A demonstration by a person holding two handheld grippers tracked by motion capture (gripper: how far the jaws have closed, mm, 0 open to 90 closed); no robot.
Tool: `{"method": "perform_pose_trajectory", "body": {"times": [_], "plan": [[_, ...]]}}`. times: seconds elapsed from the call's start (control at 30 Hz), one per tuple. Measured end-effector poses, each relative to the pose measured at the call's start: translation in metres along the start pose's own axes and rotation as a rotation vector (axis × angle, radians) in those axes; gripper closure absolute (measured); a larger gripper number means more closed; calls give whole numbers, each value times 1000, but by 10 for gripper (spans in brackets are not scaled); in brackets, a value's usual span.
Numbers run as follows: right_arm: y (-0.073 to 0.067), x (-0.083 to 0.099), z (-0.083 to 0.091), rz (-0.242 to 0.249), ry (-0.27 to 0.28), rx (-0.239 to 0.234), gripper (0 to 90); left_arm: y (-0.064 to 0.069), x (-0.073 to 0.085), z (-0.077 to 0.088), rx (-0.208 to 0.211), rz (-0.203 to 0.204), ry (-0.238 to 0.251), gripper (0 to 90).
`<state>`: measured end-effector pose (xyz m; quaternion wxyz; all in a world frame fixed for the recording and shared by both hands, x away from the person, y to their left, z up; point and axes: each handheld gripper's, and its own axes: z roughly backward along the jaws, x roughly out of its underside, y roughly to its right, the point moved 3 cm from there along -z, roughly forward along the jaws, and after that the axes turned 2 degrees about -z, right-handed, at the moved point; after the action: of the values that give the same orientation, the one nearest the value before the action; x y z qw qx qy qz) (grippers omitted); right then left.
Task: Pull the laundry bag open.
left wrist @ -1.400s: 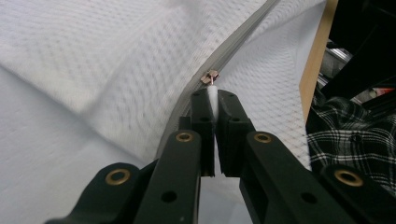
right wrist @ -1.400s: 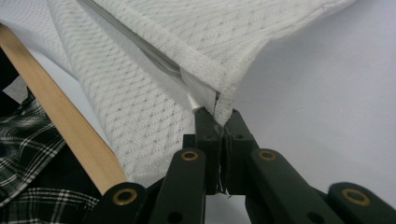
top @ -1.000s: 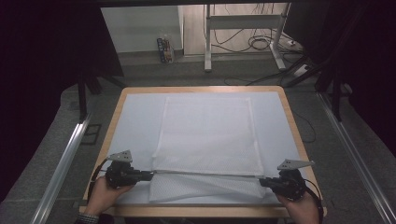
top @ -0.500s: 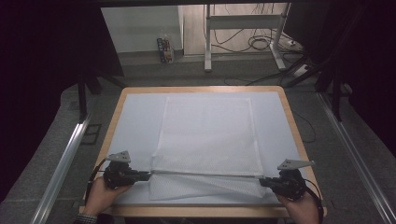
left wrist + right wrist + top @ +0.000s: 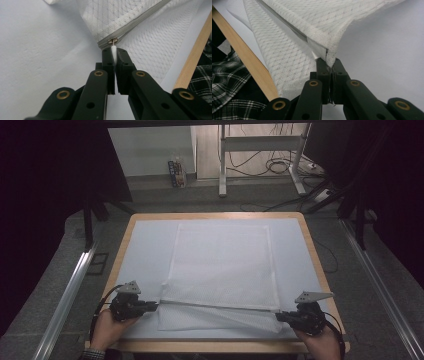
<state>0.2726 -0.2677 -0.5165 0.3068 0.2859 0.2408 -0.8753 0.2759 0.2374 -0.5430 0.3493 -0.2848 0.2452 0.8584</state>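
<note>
On the table (image 5: 127, 245), one mesh bag (image 5: 222, 265), two grippers.

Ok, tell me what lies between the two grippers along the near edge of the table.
In the high view, the mesh bag's zipper edge stretches taut between the left gripper and the right gripper.

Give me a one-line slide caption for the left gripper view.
The left claw shut on the white zipper pull at the corner of a white mesh laundry bag lying on a white table.
</note>
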Motion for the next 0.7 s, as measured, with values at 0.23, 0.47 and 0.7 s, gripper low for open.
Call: {"method": "perform_pose_trajectory", "body": {"times": [0.23,0.47,0.7], "plan": [[0,1,-1,4,-9,5,862,-2,3,-2,54,25,-4,870],[1,3,-3,4,-33,-14,837,1,4,-8,94,20,-24,856],[4,1,1,24,4,44,509,3,2,-8,57,11,19,580]]}}
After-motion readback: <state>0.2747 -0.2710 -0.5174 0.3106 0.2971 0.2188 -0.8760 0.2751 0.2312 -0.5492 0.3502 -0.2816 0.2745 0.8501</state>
